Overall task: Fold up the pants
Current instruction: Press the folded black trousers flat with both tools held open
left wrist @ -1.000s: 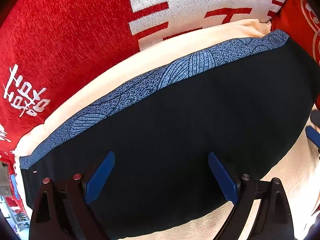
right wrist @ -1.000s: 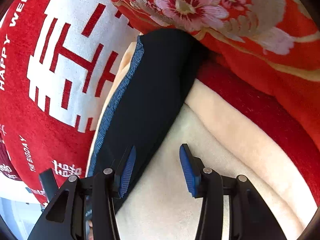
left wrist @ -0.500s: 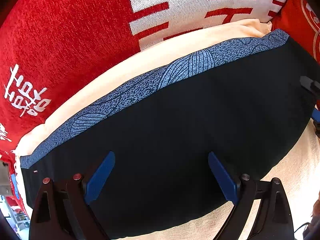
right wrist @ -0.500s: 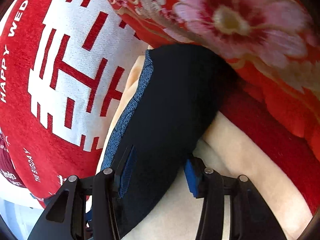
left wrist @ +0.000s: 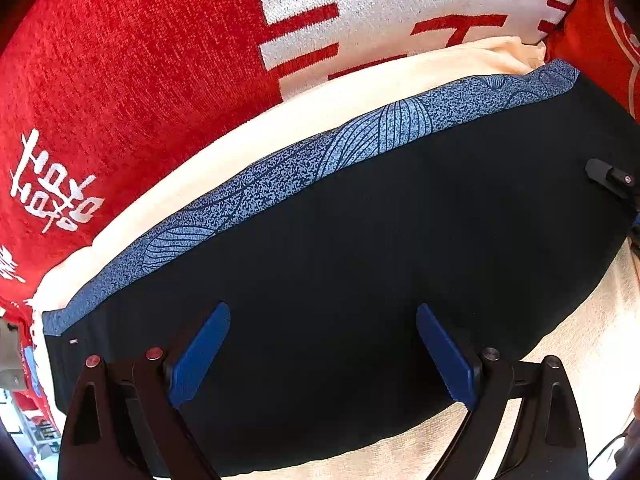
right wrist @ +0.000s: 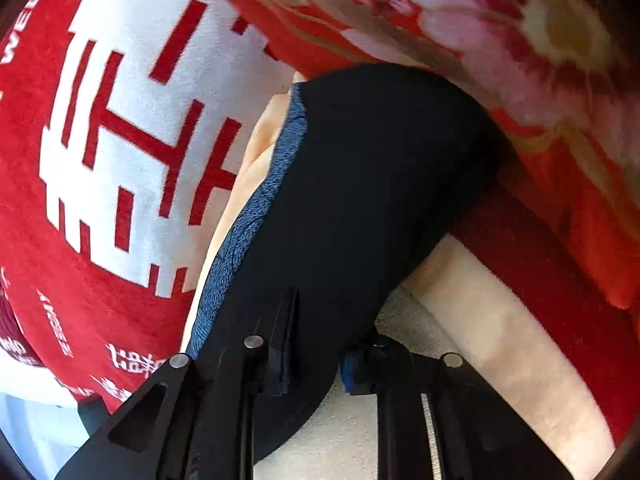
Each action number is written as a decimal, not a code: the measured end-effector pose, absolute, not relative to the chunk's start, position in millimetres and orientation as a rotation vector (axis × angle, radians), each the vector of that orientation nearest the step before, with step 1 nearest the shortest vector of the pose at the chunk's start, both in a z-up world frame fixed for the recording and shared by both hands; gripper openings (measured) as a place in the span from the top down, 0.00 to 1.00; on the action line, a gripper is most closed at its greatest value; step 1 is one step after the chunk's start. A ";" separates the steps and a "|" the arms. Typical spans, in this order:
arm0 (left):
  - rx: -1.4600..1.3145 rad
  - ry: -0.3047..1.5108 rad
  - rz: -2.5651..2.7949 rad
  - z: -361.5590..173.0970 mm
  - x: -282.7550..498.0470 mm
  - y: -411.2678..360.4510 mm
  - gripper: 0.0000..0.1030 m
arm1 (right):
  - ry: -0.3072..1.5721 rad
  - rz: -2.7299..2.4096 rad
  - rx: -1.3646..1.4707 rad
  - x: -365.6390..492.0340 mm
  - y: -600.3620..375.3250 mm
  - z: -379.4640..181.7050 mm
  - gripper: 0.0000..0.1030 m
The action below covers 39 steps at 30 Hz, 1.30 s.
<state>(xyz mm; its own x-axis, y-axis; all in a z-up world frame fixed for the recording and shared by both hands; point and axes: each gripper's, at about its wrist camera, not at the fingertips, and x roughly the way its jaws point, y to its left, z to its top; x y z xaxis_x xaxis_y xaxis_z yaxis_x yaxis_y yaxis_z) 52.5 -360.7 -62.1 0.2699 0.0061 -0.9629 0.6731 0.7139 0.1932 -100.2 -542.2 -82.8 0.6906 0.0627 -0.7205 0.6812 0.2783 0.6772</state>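
Observation:
Black pants (left wrist: 400, 240) with a blue patterned waistband (left wrist: 360, 140) lie flat on a cream blanket (left wrist: 320, 108). My left gripper (left wrist: 320, 320) hangs open just over the middle of the pants, pointing steeply down, with nothing pinched. At the pants' right end, my right gripper (right wrist: 316, 360) has its jaws closing on the near edge of the pants (right wrist: 380, 180), and black fabric fills the narrow gap between its fingers (right wrist: 284, 344). Part of the right gripper (left wrist: 612, 178) shows at the right edge of the left wrist view.
A red cushion with white characters (left wrist: 120, 80) presses against the blanket behind the waistband, also visible as the red cushion (right wrist: 120, 140) on the left. A red floral quilt (right wrist: 520, 40) bulges over the pants' far end. Bare cream blanket (right wrist: 500, 340) lies to the right.
My right gripper slid forward over the pants' edge and its jaws narrowed around the black fabric. Its finger came into the left wrist view. The left gripper stayed still and open.

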 end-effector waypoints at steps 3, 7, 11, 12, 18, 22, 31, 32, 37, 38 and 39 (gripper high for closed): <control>0.668 1.229 -0.500 -61.3 52.7 -361.1 0.07 | 0.720 -0.452 1.209 -97.6 -540.8 -74.3 0.83; 0.672 1.232 -0.497 -59.2 54.4 -361.7 0.07 | 0.716 -0.441 1.224 -99.1 -541.8 -75.9 0.83; 0.671 1.232 -0.495 -56.2 55.9 -362.7 0.07 | 0.722 -0.434 1.226 -98.4 -542.2 -77.2 0.79; 0.670 1.233 -0.495 -56.1 55.9 -362.8 0.07 | 0.726 -0.434 1.224 -99.5 -542.7 -77.1 0.79; 0.661 1.237 -0.493 -55.5 57.9 -361.8 0.07 | 0.739 -0.443 1.218 -99.1 -542.2 -78.8 0.79; 0.658 1.237 -0.493 -55.7 59.0 -359.7 0.07 | 0.746 -0.450 1.217 -94.2 -540.3 -80.5 0.76; 0.662 1.239 -0.493 -56.0 59.9 -358.4 0.07 | 0.750 -0.449 1.230 -90.7 -537.6 -84.8 0.73; 0.661 1.239 -0.492 -55.9 60.1 -358.3 0.07 | 0.750 -0.447 1.230 -90.4 -537.7 -84.8 0.72; 0.656 1.240 -0.488 -56.1 60.2 -358.4 0.07 | 0.751 -0.439 1.224 -90.7 -537.1 -84.7 0.71; 0.657 1.240 -0.490 -56.2 59.7 -358.0 0.07 | 0.750 -0.437 1.224 -91.2 -537.0 -84.6 0.71; 0.656 1.240 -0.490 -56.4 59.4 -357.8 0.07 | 0.750 -0.434 1.223 -91.3 -536.7 -84.6 0.69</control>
<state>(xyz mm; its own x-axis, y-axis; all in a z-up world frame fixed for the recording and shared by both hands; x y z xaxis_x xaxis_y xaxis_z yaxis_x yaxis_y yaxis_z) 59.4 -357.8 -56.4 0.2629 0.0084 -0.9648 0.6659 0.7221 0.1877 -91.3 -536.7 -84.6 0.6899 0.0903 -0.7183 0.6677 0.3042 0.6795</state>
